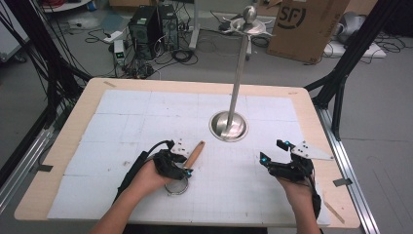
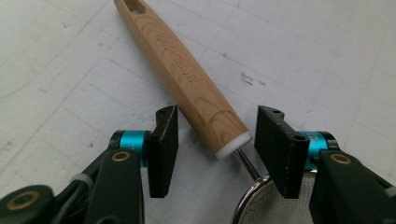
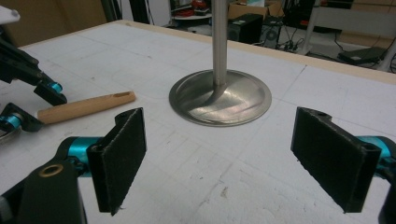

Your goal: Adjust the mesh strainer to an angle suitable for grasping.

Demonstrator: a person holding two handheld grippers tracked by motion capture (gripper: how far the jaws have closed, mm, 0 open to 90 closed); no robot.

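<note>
Here, left of the steel stand (image 1: 228, 126), we bring the left gripper (image 2: 212, 151) down over the strainer (image 1: 186, 168), which lies on the white mat (image 1: 126, 117) with its wooden handle (image 2: 180, 77) pointing toward the stand's base. Its jaws stand partly closed, straddling the handle's lower end without yet pressing it. We should centre the handle before clamping, lest it roll. Right of the stand, the right gripper (image 3: 233, 158) rests low, jaws wide and empty, aimed at the base.

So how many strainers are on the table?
1: the strainer lies near the table's front left, its wooden handle between the left gripper's jaws.
</note>
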